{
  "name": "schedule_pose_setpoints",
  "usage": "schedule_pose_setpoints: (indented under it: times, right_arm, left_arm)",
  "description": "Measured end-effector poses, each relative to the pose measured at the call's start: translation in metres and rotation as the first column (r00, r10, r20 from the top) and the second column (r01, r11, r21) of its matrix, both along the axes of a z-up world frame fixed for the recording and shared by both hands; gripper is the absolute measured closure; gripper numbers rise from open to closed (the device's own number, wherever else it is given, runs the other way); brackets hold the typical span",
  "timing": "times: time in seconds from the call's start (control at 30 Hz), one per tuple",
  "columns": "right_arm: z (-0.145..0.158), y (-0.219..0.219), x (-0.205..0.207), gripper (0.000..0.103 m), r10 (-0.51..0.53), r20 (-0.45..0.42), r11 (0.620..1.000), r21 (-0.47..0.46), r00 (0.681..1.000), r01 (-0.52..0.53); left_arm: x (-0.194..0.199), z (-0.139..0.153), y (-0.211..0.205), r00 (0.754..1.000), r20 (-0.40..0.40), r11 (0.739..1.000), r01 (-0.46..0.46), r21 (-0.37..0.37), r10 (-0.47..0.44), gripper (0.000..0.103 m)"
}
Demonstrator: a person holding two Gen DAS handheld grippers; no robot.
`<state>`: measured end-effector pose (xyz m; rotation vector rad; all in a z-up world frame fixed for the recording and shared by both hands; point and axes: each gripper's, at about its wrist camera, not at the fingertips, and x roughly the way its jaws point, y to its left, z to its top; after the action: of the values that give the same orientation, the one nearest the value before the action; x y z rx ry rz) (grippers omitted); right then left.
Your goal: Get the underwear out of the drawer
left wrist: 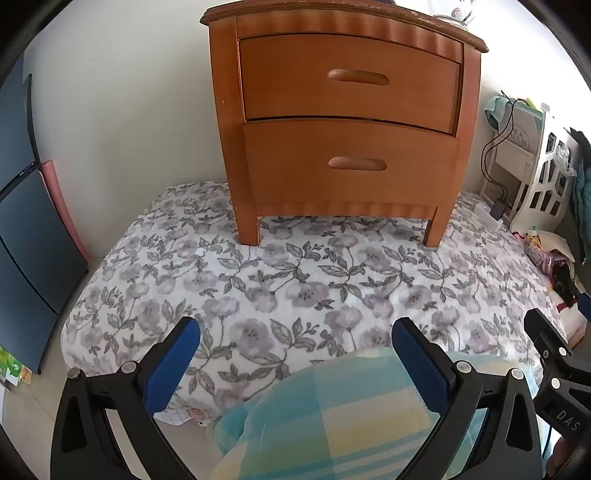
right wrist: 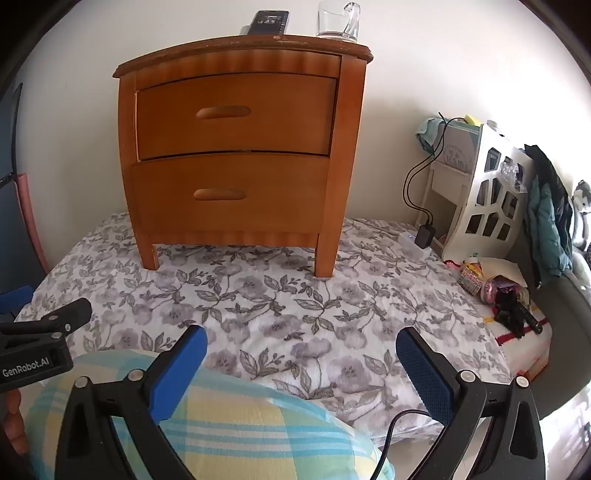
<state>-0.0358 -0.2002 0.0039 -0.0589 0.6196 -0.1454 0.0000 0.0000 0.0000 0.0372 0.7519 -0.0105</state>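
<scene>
Left wrist view: the left tongs (left wrist: 295, 354) hang spread wide and empty over a bed covered in a white quilt printed with grey flowers (left wrist: 295, 288). A small orange-brown wooden nightstand (left wrist: 347, 122) stands on the quilt. Its upper drawer (left wrist: 351, 77) and lower drawer (left wrist: 351, 162) are both pushed in, so the underwear is out of sight, presumably inside one. A blue-and-yellow checked pillow (left wrist: 332, 417) lies just below the tongs.

Right wrist view: the right tongs (right wrist: 301, 360) are likewise spread and empty. A clear glass mug (right wrist: 338, 22) and a dark remote control (right wrist: 269, 22) sit on the nightstand top. The handles are shallow recessed slots; a pad could slip. On soft bedding, a hard tug might rock the nightstand and topple the mug.
</scene>
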Motion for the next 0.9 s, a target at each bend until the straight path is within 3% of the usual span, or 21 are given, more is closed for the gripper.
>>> schedule_pose_setpoints:
  times: [0.9]
  right_arm:
    - [-0.001, 0.008, -0.007, 0.0, 0.009, 0.006, 0.999, -0.042, 1.0, -0.009]
  left_arm:
    - [-0.013, 0.012, 0.0, 1.0, 0.017, 1.0, -0.015, -0.023, 0.016, 0.0]
